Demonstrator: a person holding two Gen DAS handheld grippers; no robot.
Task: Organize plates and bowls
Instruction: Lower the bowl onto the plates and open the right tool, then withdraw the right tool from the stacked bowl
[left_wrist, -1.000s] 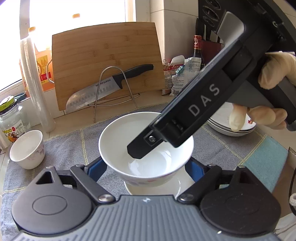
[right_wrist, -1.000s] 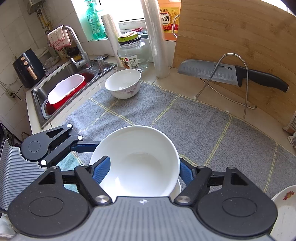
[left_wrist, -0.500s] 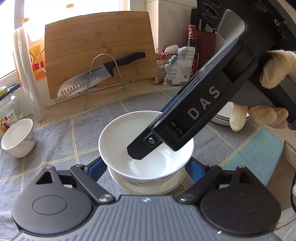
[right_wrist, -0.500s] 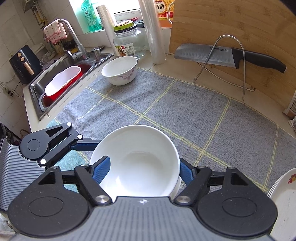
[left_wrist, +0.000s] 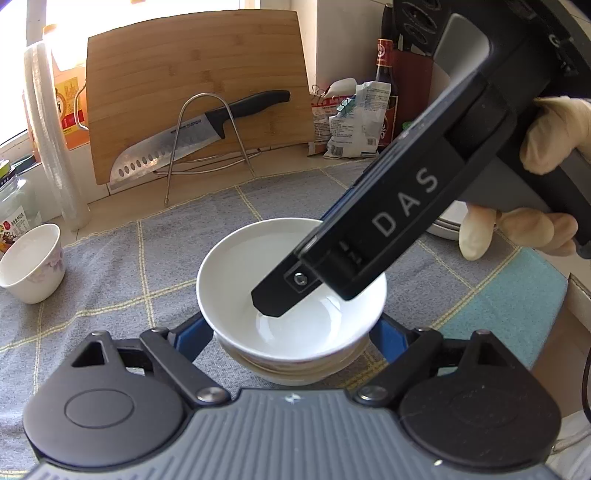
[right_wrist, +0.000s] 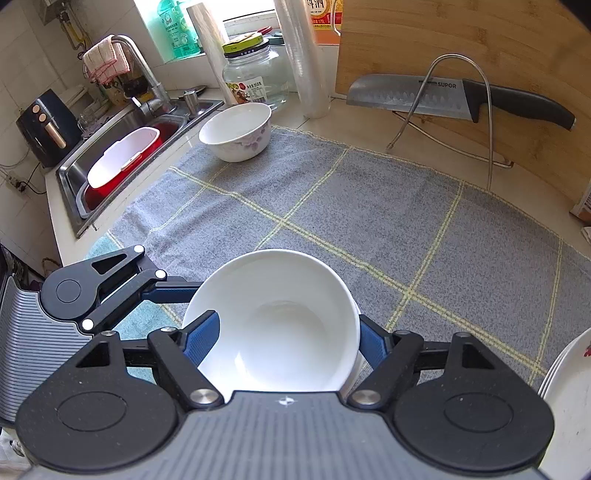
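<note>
In the left wrist view the scene sits nearer and lower than a second ago: the cutting board (left_wrist: 199, 92) and knife (left_wrist: 195, 131) have drifted right, and the white bowl (left_wrist: 291, 291) now rests nested on a second bowl (left_wrist: 295, 369) whose rim shows just beneath it, on the grey cloth (left_wrist: 110, 280). The left gripper (left_wrist: 291, 332) stands spread wide, its blue pads either side of the stack; whether they touch the lower bowl cannot be told, since the bowls hide the fingertips. The right gripper (left_wrist: 273, 295) reaches in from the far right, one black finger inside the upper bowl, its partner hidden behind the rim. One floral bowl (left_wrist: 31, 264) stands far left, cut by the frame edge, and a stack of plates (left_wrist: 448, 223) is mostly hidden behind the right gripper. In the right wrist view the cloth (right_wrist: 369, 221) has slid closer than before. The right gripper (right_wrist: 288, 343) straddles the bowl wall: its left pad lies inside the white bowl (right_wrist: 273, 321), its right pad outside against the rim, gripping it. The lower bowl shows only as a thin white edge at right. The left gripper (right_wrist: 110, 288) enters from the near left, its tips hidden under the bowl. Counted here: one floral bowl (right_wrist: 236, 134) far left, plates (right_wrist: 569, 398) cut off at near right, one knife (right_wrist: 458, 98).
</note>
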